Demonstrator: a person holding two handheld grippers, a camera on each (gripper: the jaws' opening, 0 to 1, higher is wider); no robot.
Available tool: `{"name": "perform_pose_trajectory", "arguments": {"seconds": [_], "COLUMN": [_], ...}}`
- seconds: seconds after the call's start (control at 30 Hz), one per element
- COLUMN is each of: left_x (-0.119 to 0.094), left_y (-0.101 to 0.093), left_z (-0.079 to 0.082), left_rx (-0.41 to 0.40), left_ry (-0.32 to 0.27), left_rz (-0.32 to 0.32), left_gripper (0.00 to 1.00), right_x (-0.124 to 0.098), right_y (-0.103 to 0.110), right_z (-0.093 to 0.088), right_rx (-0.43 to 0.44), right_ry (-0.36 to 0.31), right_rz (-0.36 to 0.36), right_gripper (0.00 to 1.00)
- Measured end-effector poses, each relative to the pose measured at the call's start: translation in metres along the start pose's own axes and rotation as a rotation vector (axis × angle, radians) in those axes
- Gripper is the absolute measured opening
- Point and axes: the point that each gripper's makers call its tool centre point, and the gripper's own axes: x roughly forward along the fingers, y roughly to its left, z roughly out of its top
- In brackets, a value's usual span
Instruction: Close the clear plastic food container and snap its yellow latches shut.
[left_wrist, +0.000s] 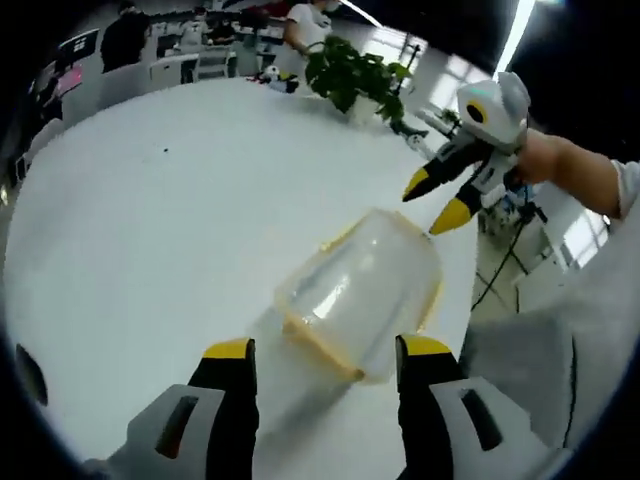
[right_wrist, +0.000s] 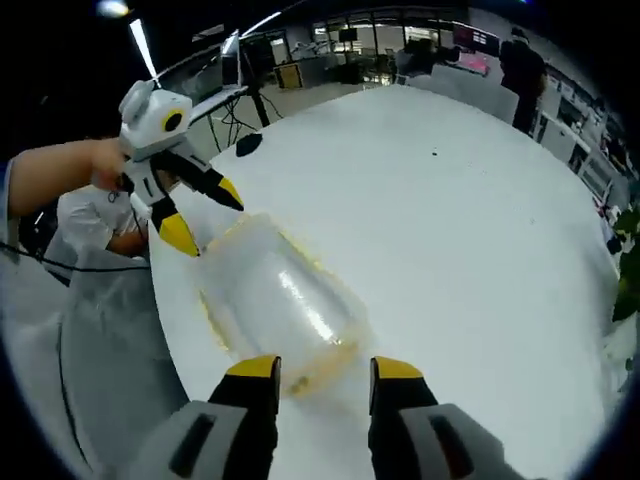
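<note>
The clear plastic container (left_wrist: 360, 290) with yellow trim and latches rests on the white table (left_wrist: 150, 250), near its edge. My left gripper (left_wrist: 328, 350) is open, its yellow fingertips flanking the container's near end without touching it. The right gripper (left_wrist: 436, 200) comes in from the right, open, its tips just past the container's far end. In the right gripper view the same container (right_wrist: 280, 300) lies just ahead of my open right gripper (right_wrist: 325, 368). The left gripper (right_wrist: 205, 215) hangs open at its far end. Whether the latches are snapped is too blurred to tell.
A potted plant (left_wrist: 355, 75) stands at the table's far edge, with a person (left_wrist: 305, 25) and desks behind it. A small dark object (right_wrist: 248, 143) lies near the table edge. The holder's light clothing (left_wrist: 540, 350) is beside the table edge.
</note>
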Motion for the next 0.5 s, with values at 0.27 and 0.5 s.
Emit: {"name": "perform_pose_trajectory", "arguments": {"seconds": [0.27,0.5], "left_x": [0.009,0.017], "left_y": [-0.004,-0.006], "left_z": [-0.007,-0.005], "left_rx": [-0.12,-0.163], "left_ry": [-0.005,-0.007], "left_rz": [0.039,0.069], "left_gripper": [0.5,0.42], "right_x": [0.008,0.019], "right_y": [0.0,0.005], "right_z": [-0.002,-0.003], "right_rx": [0.14,0.153], "right_ry": [-0.019,-0.012], "right_rz": [-0.01,-0.002], "right_gripper": [0.35,0.33]}}
